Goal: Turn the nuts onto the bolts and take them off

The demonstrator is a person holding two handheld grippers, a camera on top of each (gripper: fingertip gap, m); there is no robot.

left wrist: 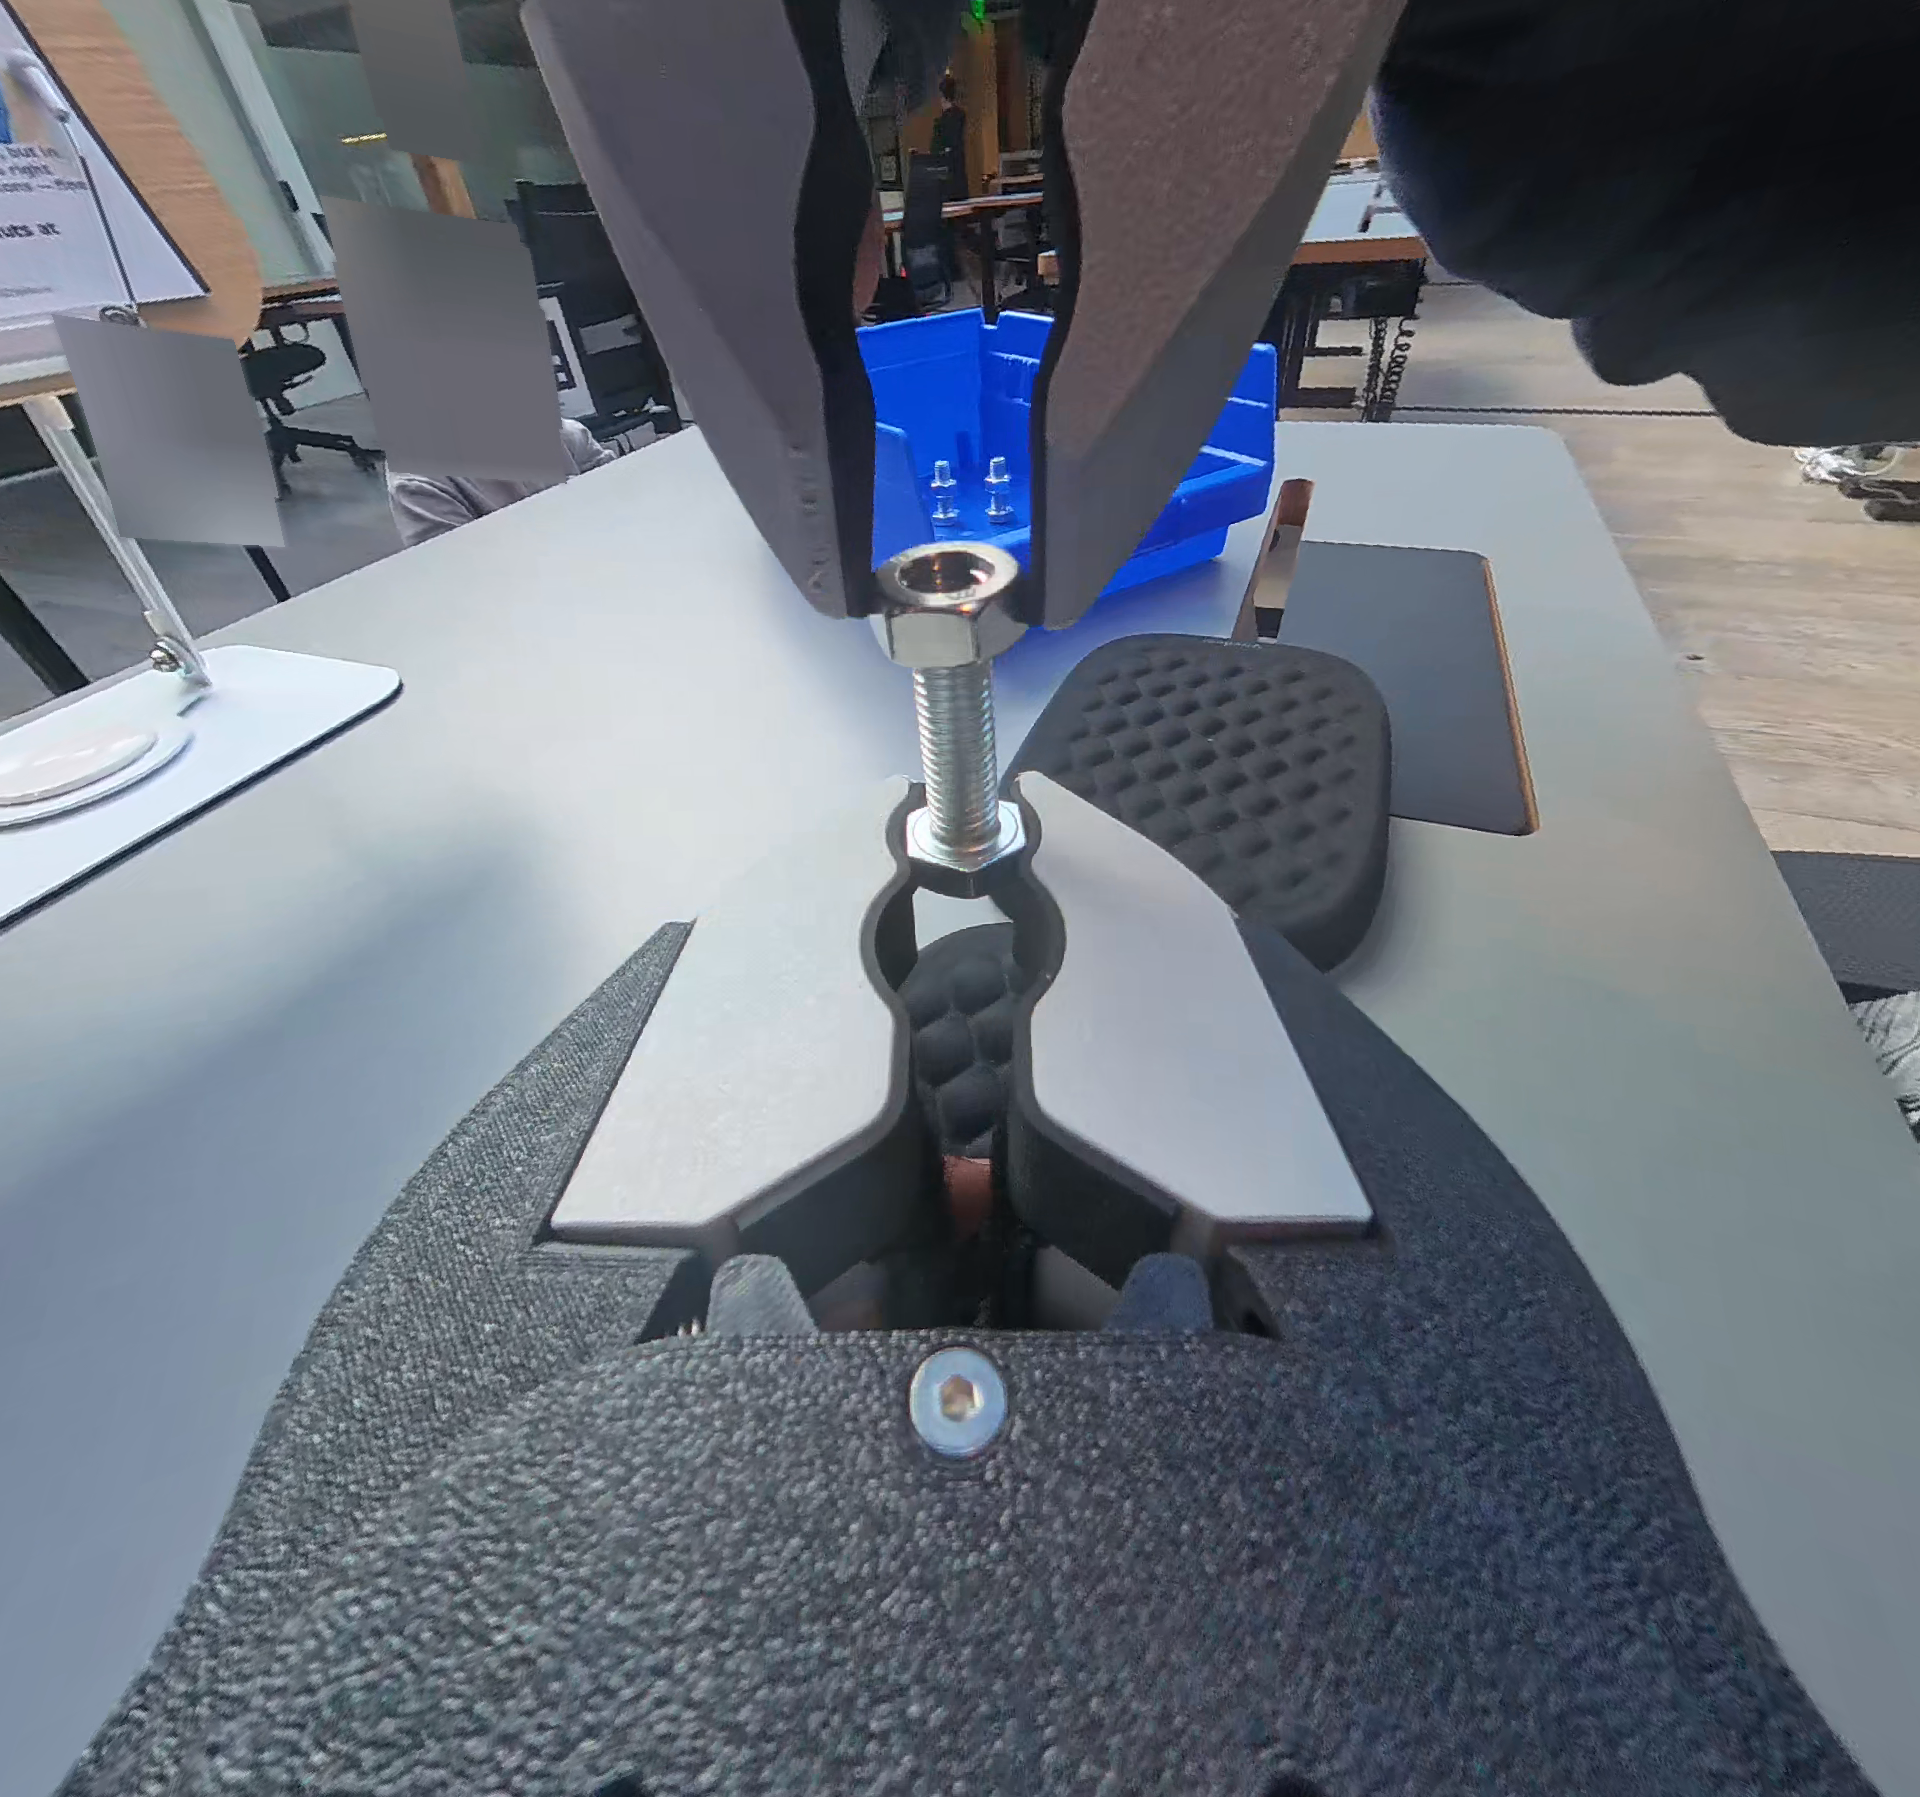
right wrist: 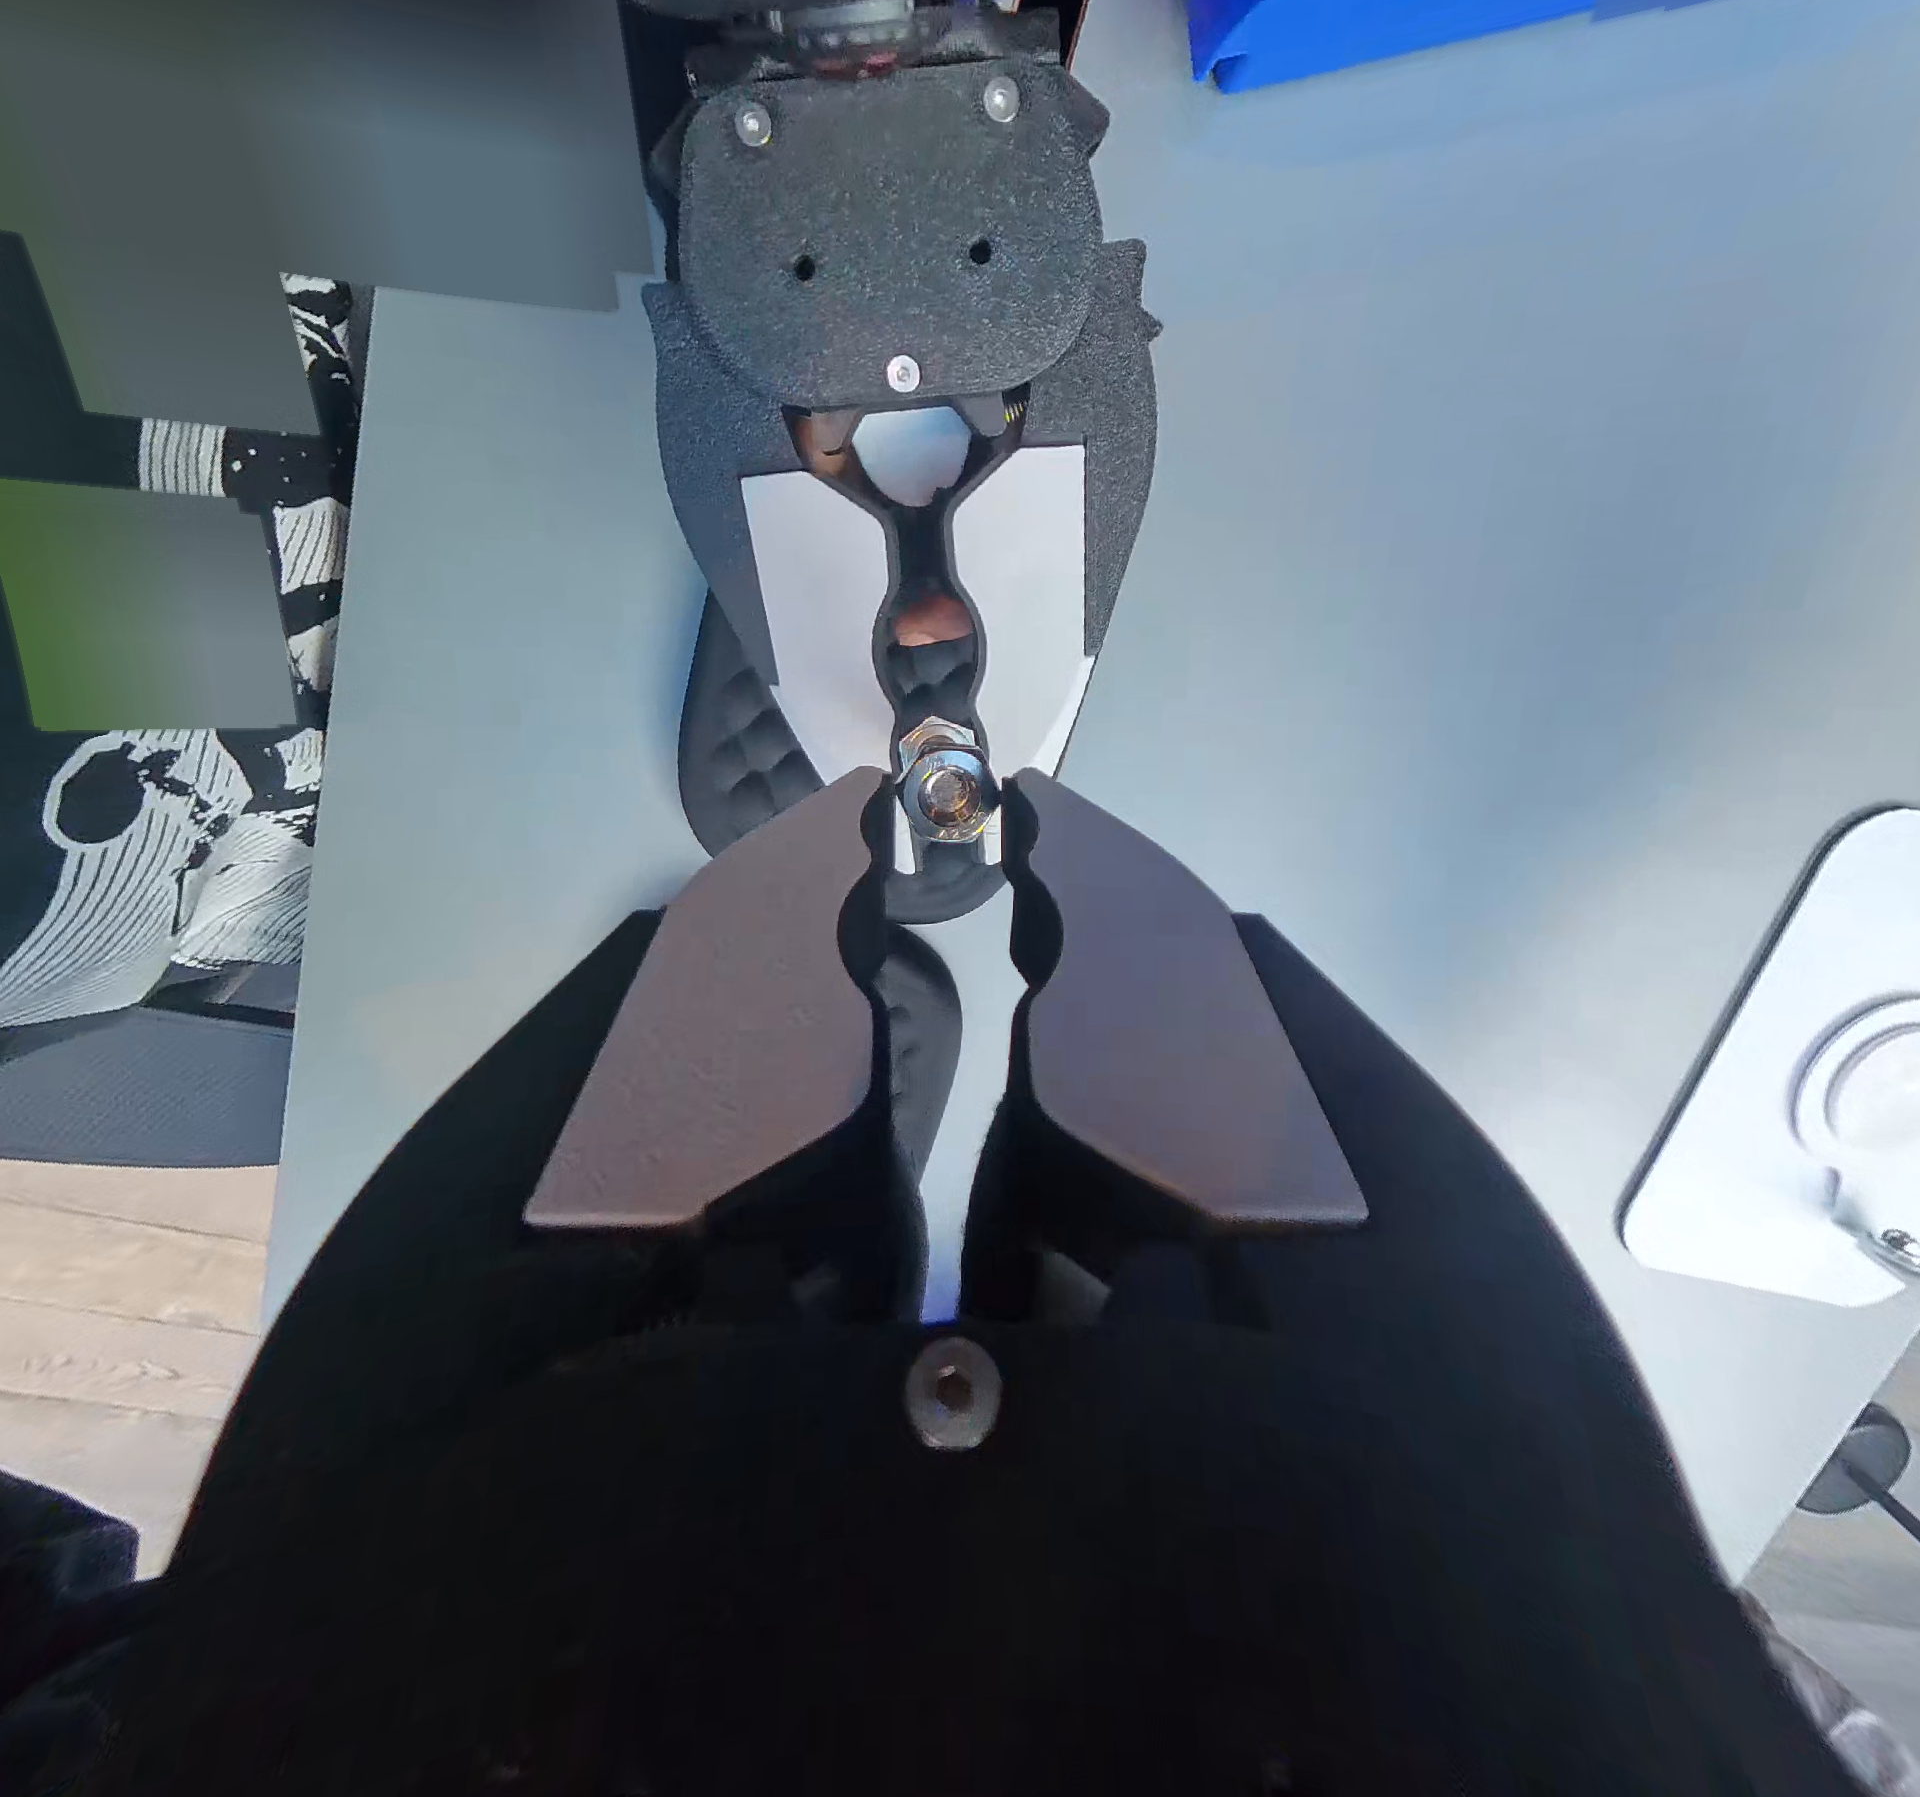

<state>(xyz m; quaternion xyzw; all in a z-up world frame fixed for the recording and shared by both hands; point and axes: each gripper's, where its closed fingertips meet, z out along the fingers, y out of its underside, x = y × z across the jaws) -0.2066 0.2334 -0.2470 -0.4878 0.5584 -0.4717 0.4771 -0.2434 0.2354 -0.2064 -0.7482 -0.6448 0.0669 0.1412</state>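
Note:
A silver bolt (left wrist: 951, 750) stands upright above the grey table (left wrist: 520, 760). My left gripper (left wrist: 966, 817) reaches in from below in the left wrist view and is shut on a hex nut (left wrist: 966, 841) low on the bolt's thread. My right gripper (left wrist: 945, 604) comes down from above and is shut on the bolt head (left wrist: 943, 604). In the right wrist view my right gripper (right wrist: 940, 802) clasps the bolt head (right wrist: 940, 797) end-on. The left gripper (right wrist: 935, 724) holds the nut (right wrist: 933, 737) just beyond it.
A blue bin (left wrist: 1174, 459) with a few more bolts (left wrist: 971, 490) sits at the far side of the table. A black dimpled pad (left wrist: 1226, 781) lies under the bolt. A white stand base (left wrist: 208, 708) is at the left and a dark mat (left wrist: 1392, 687) at the right. Tip to tip, the grippers are about 6 cm apart.

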